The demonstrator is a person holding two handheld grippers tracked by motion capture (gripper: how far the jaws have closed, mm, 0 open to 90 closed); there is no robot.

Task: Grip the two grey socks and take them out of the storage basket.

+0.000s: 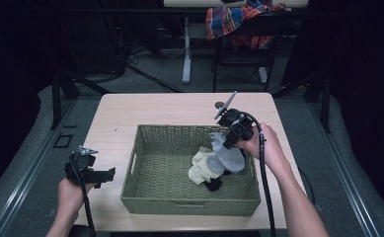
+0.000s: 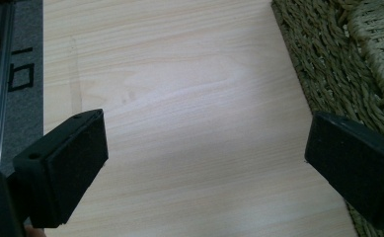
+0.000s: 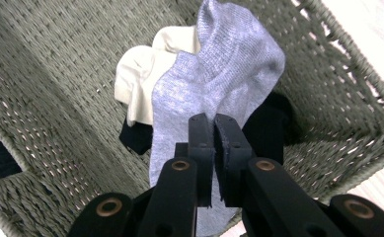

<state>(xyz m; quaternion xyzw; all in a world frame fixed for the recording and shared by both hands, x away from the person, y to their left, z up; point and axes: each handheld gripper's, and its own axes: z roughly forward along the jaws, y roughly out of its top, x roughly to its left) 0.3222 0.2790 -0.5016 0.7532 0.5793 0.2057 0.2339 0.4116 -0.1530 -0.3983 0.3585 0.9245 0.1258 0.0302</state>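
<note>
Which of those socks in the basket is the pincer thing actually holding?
The grey sock: the right gripper is shut on it, lifting it. The cream sock and black sock lie loose beneath.

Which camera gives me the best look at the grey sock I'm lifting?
The right gripper view: the grey sock hangs close-up, pinched in the right tongs. The high view shows it small. The left gripper view faces table.

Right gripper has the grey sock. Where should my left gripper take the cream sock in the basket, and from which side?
Grip the cream sock on its bunched left edge, coming from above over the basket wall. That edge lies bare; the grey sock held by the right gripper drapes over its right part. The open left gripper probably has free room there.
</note>
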